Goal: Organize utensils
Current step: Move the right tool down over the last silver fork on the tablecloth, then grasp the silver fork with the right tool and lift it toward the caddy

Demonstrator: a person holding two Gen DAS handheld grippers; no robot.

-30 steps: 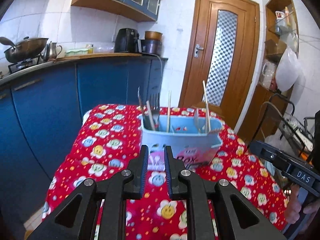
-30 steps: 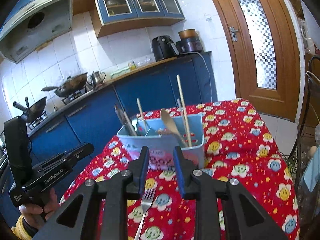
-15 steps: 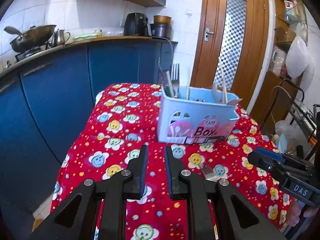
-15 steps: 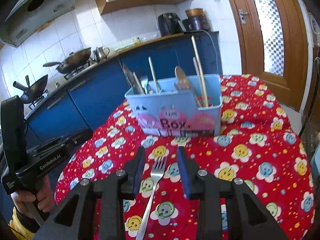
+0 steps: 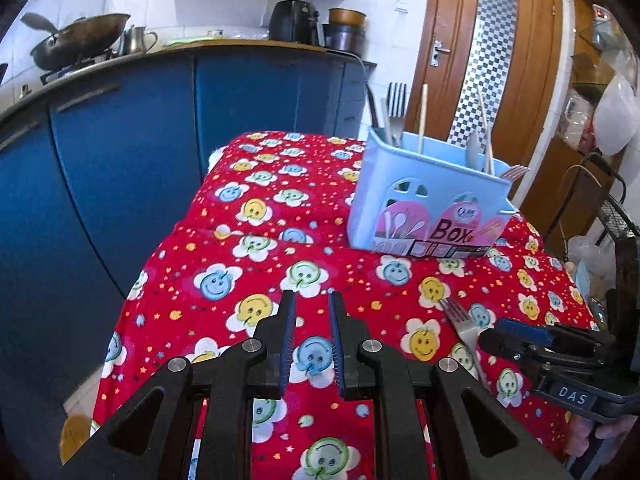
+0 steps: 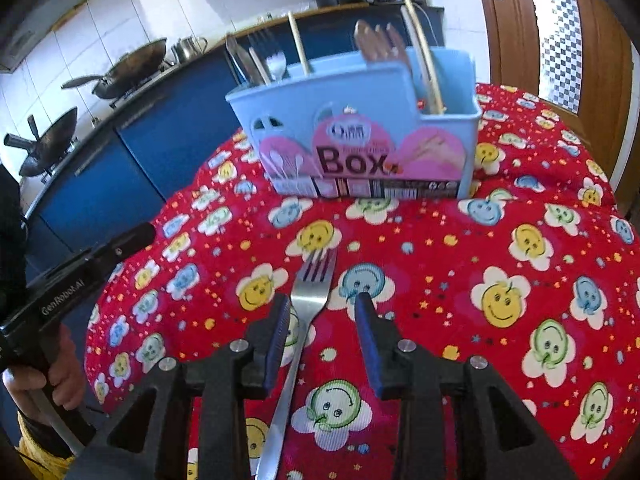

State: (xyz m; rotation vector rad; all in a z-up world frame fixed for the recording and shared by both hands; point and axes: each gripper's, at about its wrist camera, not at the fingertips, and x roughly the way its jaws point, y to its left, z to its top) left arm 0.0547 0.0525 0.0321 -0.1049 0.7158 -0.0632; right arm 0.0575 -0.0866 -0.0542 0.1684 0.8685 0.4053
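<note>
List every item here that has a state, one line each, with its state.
Fork: flat on the tablecloth, tines toward the box, between the open right tongs, not gripped.
Utensil box: upright on the tablecloth, holding utensils.
Left tongs: narrow gap, empty, over the tablecloth.
Right tongs: open, straddling the fork's neck.
Door: shut.

A table under a red cloth (image 6: 460, 264) (printed with smiley flowers) carries a blue box (image 6: 360, 136) holding upright utensils, and a steel fork (image 6: 308, 300) lies flat on the cloth nearer the camera, apart from it.
</note>
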